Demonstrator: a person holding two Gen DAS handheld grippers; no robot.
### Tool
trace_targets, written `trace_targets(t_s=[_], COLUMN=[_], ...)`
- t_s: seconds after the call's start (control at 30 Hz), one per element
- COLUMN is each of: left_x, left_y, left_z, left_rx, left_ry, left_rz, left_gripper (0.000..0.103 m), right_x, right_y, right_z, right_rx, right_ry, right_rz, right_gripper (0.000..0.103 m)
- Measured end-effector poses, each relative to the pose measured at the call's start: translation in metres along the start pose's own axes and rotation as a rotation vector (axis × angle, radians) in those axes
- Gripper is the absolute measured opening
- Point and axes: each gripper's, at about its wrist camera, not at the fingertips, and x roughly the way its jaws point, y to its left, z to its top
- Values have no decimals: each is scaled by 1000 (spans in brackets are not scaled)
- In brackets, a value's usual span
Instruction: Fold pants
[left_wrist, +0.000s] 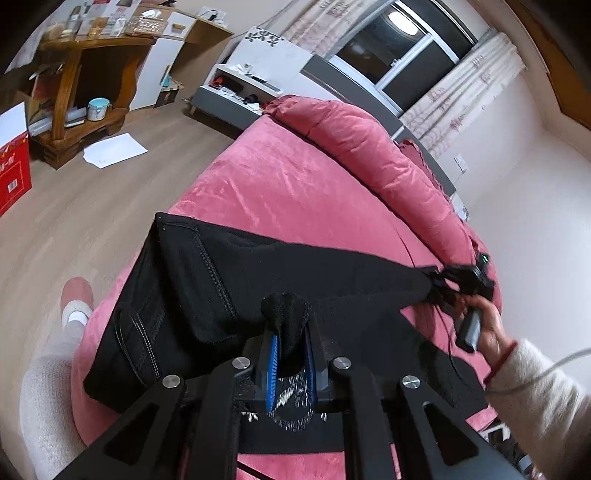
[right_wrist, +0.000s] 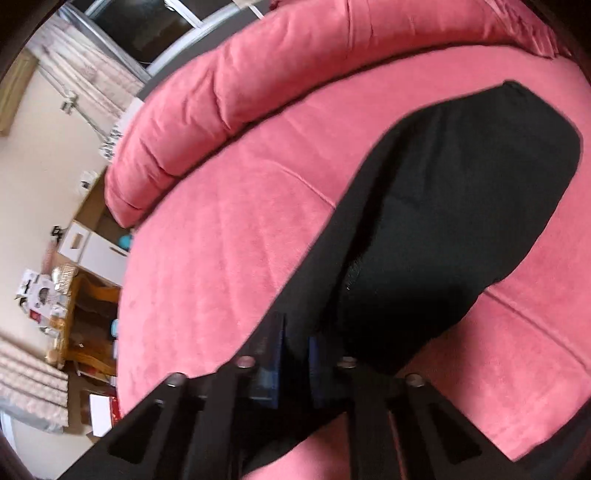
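A: Left wrist view: black pants (left_wrist: 221, 280) lay spread across the pink bed (left_wrist: 280, 184), one end lifted. Soft, limp knit; looked light, would sag and drag on the plush cover.

B: Tongs?

A: Left tongs (left_wrist: 291, 350) clenched on a bunched fold of the cloth. Right tongs (left_wrist: 441, 282), held in the person's hand (left_wrist: 487, 332), pinched the far end; right wrist view was blurred but showed fabric between the pads (right_wrist: 275, 365).

B: Best hold?

A: Judged: seams or hems, both ends kept taut.
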Motion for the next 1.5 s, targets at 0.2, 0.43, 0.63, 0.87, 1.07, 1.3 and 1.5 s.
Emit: trace_targets(t_s=[0.2,0.43,0.63,0.87,1.07,1.3,1.5], left_x=[-17,-45,-32,-27,-68,-163,-207], left_y=[17,30,65,66,93,127,122], left_z=[42,48,11,-8,13,40,46], left_rx=[-123,-123,-243,-191,-282,-349,-271], left_ry=[-117,-188,-68,-3,-119,-383,-402], left_rz=[-46,-54,-44,14,46,230,335], left_gripper=[12,12,12,19,22,24,28], right_x=[-79,-166,-165,-110,-111,-116,-112], right_y=[1,-13,-60,-99,-95,-99,-95], right_z=[-23,-108,-190,-217,-220,-223,-222], right_rx=[-41,-141,-105,-8,-62,-62,-51], right_ry=[-110,-193,-105,9,-8,-13,-13], right_rz=[146,221,155,100,95,100,108], right_gripper=[9,9,9,9,9,9,9])
